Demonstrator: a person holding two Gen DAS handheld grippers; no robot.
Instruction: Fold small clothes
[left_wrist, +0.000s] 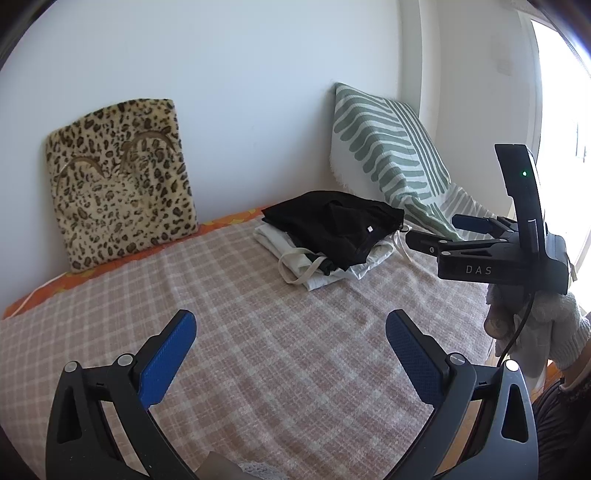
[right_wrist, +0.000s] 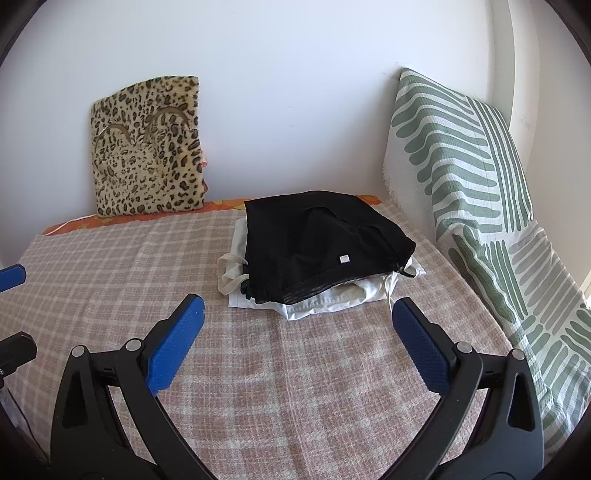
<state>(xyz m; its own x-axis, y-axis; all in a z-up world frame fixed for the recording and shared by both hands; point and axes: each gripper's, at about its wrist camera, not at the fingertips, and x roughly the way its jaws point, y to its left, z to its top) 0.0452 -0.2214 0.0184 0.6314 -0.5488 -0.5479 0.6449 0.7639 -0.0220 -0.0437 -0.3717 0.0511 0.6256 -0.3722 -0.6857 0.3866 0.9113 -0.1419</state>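
Note:
A pile of folded clothes sits on the checked bed cover (left_wrist: 258, 332): a black garment (left_wrist: 332, 225) with a small white tag lies on top of white and cream pieces (left_wrist: 295, 254). In the right wrist view the black garment (right_wrist: 317, 243) covers the white pieces (right_wrist: 325, 302) just beyond my right gripper (right_wrist: 297, 317), which is open and empty. My left gripper (left_wrist: 290, 328) is open and empty, well short of the pile. The right gripper (left_wrist: 436, 230) also shows side-on in the left wrist view, open, to the right of the pile.
A leopard-print cushion (left_wrist: 118, 177) leans on the white wall at the back left. A green-and-white striped pillow (right_wrist: 469, 177) lines the right side. An orange sheet edge (left_wrist: 44, 291) shows along the wall. A bright window (left_wrist: 565, 147) is at the far right.

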